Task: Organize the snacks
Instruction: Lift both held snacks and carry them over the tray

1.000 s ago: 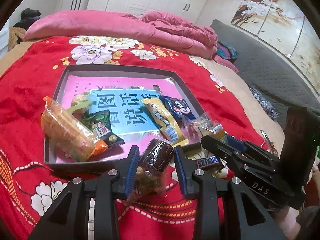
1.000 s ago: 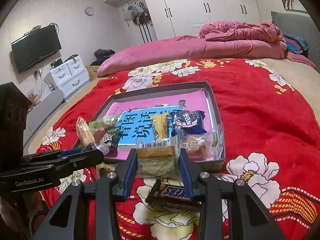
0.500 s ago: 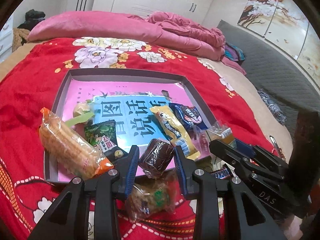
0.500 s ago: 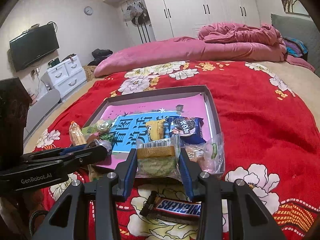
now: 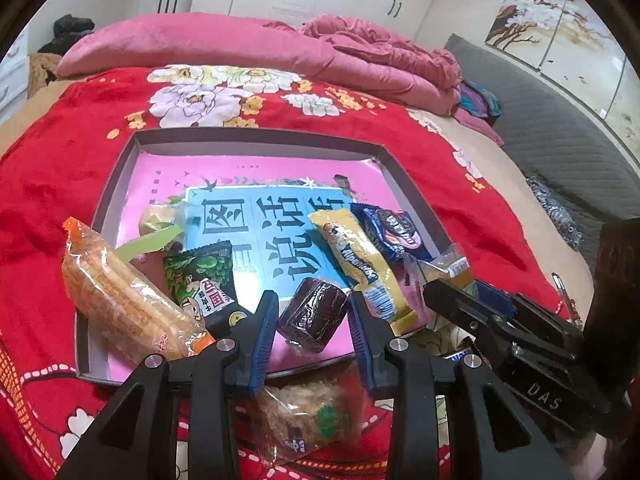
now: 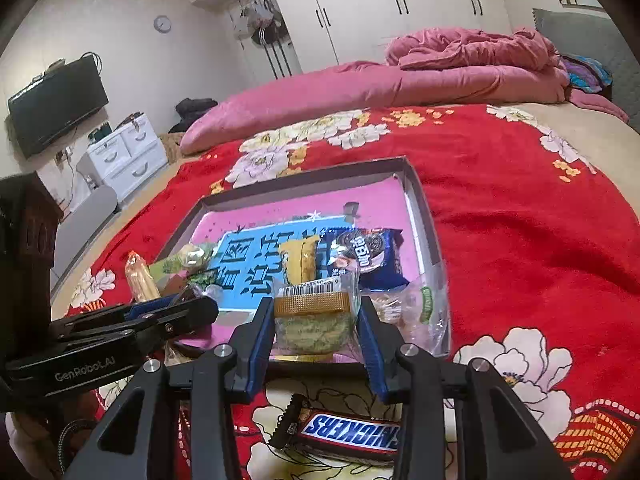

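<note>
A shallow grey box [image 5: 120, 168] with a pink and blue printed floor lies on the red bed and holds several snacks. My left gripper [image 5: 313, 322] is shut on a dark brown wrapped cake [image 5: 312, 314], held just above the box's near edge. My right gripper [image 6: 316, 326] is shut on a clear packet with a gold strip and green filling [image 6: 314, 320], held over the box's near right corner [image 6: 434, 264]. In the box lie an orange cracker pack [image 5: 120, 300], a green nut bag [image 5: 200, 280], a yellow bar [image 5: 360, 268] and a blue cookie pack [image 5: 390, 232].
A Snickers bar [image 6: 340, 432] lies on the blanket below my right gripper. A clear packet of pale biscuit [image 5: 308, 416] lies on the blanket under my left gripper. A pink duvet [image 5: 260, 48] is piled at the far end. A grey sofa [image 5: 560, 136] stands right of the bed.
Both grippers have moved forward and up toward the box with their snacks. The brown cake now hangs over the box's near edge and the biscuit packet lies behind it on the blanket.
</note>
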